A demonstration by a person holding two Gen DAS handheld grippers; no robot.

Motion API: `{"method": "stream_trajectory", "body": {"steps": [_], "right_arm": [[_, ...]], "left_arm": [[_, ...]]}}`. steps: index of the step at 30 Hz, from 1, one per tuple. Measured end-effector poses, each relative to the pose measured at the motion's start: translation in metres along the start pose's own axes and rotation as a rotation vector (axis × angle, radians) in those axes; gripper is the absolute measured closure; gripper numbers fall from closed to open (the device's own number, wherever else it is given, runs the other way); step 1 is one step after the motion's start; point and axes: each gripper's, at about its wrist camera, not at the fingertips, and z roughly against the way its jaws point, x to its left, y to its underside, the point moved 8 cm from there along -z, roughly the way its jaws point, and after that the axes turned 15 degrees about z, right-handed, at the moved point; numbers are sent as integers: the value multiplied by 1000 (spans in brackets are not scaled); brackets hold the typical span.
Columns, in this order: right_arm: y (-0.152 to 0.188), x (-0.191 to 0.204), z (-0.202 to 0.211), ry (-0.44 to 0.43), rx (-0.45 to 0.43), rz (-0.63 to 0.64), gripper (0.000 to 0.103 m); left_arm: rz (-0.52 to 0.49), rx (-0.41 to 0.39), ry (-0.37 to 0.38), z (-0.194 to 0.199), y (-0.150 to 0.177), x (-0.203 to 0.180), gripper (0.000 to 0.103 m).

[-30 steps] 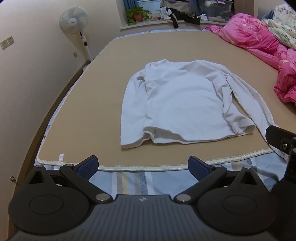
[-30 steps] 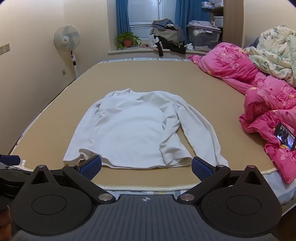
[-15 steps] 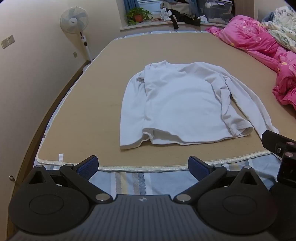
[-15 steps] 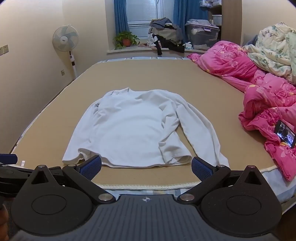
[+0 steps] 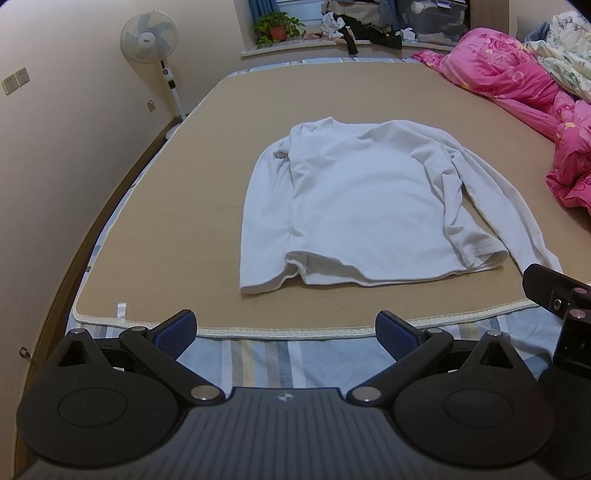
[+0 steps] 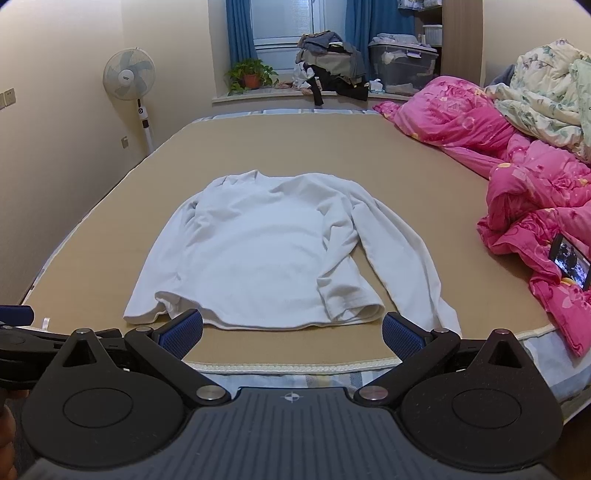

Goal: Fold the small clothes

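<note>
Shirt: white long-sleeved shirt (image 5: 369, 206) (image 6: 266, 254) lies flat on the tan mat (image 5: 184, 221) (image 6: 424, 192), collar far, hem near; unfolded.
Sleeves: left sleeve lies along the body; right sleeve angles out toward the near right corner of the mat.
Hem: slightly rumpled at the near left, close to the mat's near edge.
Left gripper (image 5: 286, 326): jaws spread wide, holding nothing; hovers over the striped sheet (image 5: 280, 354) at the near edge, short of the shirt.
Right gripper (image 6: 291, 330): jaws spread wide, holding nothing; tips frame the shirt's hem in view, contact cannot be told.
Right side: pink quilt (image 5: 517, 77) (image 6: 517, 177) heaped along the mat; a phone (image 6: 570, 260) with lit screen rests on it.
Far left: standing fan (image 5: 149, 40) (image 6: 129, 77) by the wall.
Far: potted plant (image 5: 277, 27) (image 6: 251, 75) and a pile of clothes (image 6: 328, 70) on the window ledge.
</note>
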Motion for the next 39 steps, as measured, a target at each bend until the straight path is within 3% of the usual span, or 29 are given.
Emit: {"method": "stream_trajectory", "body": {"steps": [39], "right_arm": [[-1,0,-5,-11,2,4,1]], "left_arm": [[4,4,-4,-1,-2,-1,0]]}}
